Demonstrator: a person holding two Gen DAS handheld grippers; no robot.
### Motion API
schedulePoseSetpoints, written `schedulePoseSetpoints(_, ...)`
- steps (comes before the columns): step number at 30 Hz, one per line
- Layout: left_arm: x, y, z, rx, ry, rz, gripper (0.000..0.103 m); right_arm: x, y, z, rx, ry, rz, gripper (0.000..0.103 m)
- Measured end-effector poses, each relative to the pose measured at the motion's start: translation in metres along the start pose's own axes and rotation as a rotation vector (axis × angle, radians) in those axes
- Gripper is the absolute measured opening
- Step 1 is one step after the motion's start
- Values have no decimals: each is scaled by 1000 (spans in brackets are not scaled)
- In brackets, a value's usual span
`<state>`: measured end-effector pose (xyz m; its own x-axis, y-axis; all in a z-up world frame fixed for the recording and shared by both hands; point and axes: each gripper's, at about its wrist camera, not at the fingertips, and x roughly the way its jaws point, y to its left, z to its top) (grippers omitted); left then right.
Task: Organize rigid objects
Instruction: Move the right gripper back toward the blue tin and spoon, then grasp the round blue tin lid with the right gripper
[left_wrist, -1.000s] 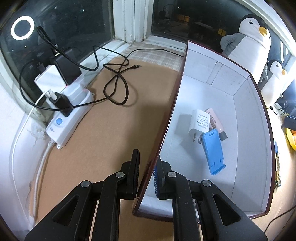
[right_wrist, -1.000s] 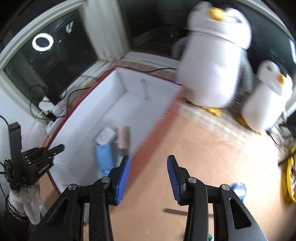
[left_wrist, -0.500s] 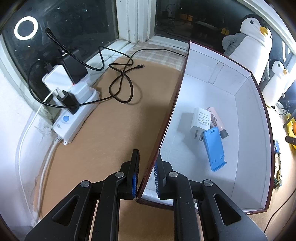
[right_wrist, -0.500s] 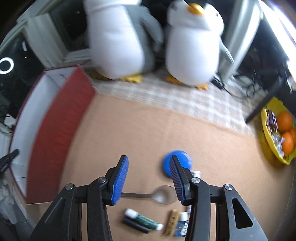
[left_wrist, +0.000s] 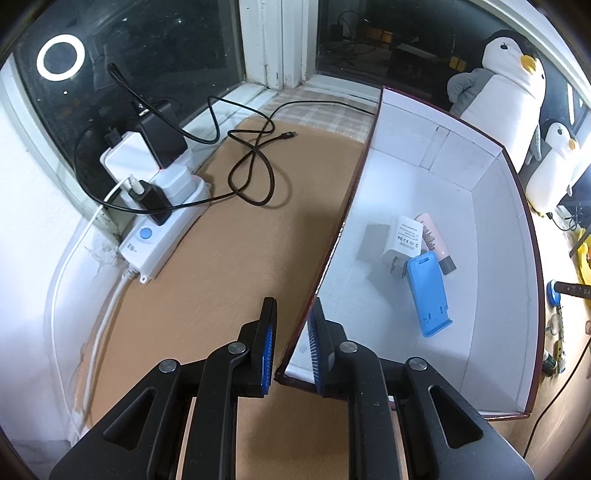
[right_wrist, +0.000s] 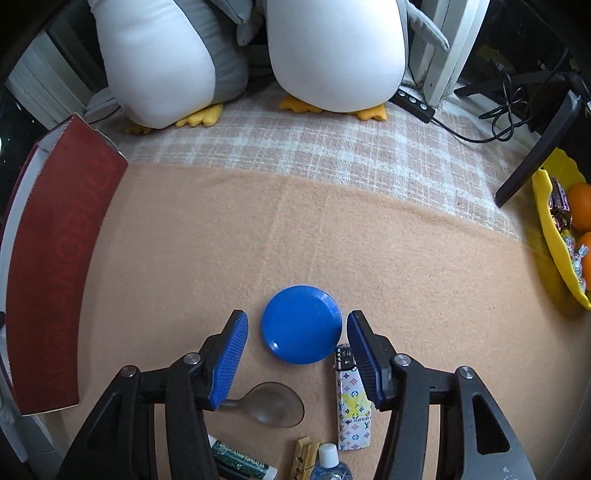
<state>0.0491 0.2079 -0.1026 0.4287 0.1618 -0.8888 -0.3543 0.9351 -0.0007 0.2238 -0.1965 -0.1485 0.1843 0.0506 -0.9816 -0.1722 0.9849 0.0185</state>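
The box (left_wrist: 491, 258), dark red outside and white inside, stands on the desk (right_wrist: 207, 236) and holds a blue stand (left_wrist: 428, 291), a white charger (left_wrist: 404, 238) and a pink tube (left_wrist: 434, 240). The left hand-held gripper (left_wrist: 291, 349) straddles its near wall, spread and seemingly not touching it. The right hand-held gripper (right_wrist: 297, 356) is spread around a blue round lid (right_wrist: 302, 324); a patterned lighter (right_wrist: 352, 406) lies beside it.

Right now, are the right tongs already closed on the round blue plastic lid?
No, the right tongs stand open around the round blue plastic lid, with a gap showing on each side.
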Motion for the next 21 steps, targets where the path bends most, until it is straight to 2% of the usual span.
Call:
schedulePoseSetpoints(10,-2,-1,-2,-10,-1,10,18,18,1,1,-46,46,-30,51)
schedulePoseSetpoints(12,-2,-1,-2,-10,-1,10,18,17,2,-1,-59,40,-43,46)
schedulePoseSetpoints(21,-1,-1,-1,-10,1,4,18,-3,4,0,-48,-9,-17,46)
